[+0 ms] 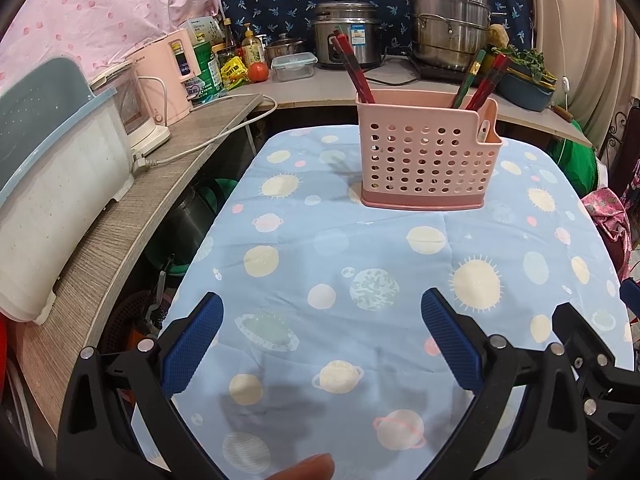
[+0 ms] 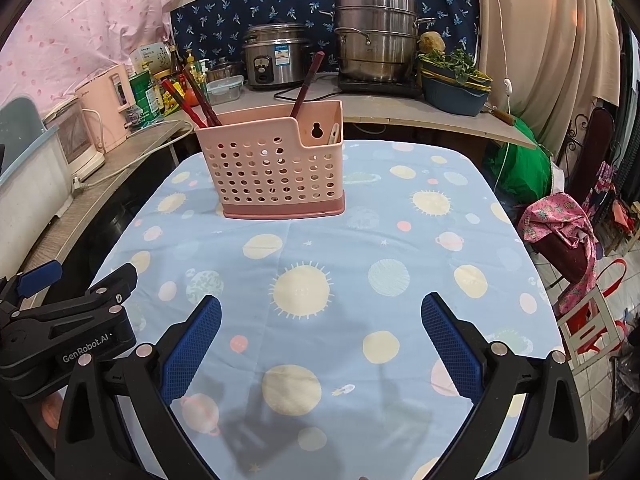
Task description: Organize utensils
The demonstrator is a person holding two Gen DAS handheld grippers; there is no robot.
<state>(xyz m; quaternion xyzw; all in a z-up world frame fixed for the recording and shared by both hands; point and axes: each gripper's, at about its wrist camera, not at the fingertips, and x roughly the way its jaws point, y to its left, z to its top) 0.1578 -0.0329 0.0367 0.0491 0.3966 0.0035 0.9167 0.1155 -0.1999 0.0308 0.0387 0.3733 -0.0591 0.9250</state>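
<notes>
— While both grippers hover empty, what comes next?

— Judged: check the pink utensil holder (image 1: 428, 152); chopsticks (image 1: 356, 74) already stand inside. Left gripper (image 1: 320, 344) and right gripper (image 2: 320, 344) are spread wide, near edge; holder sits far across the tablecloth (image 2: 360, 248), well apart.

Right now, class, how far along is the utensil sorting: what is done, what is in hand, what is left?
Done: chopsticks stand in the pink holder, more at its other end, and a white utensil sits in its side pocket. In hand: nothing; the left gripper and right gripper are open and empty. Left: no loose utensils show on the tablecloth.
</notes>
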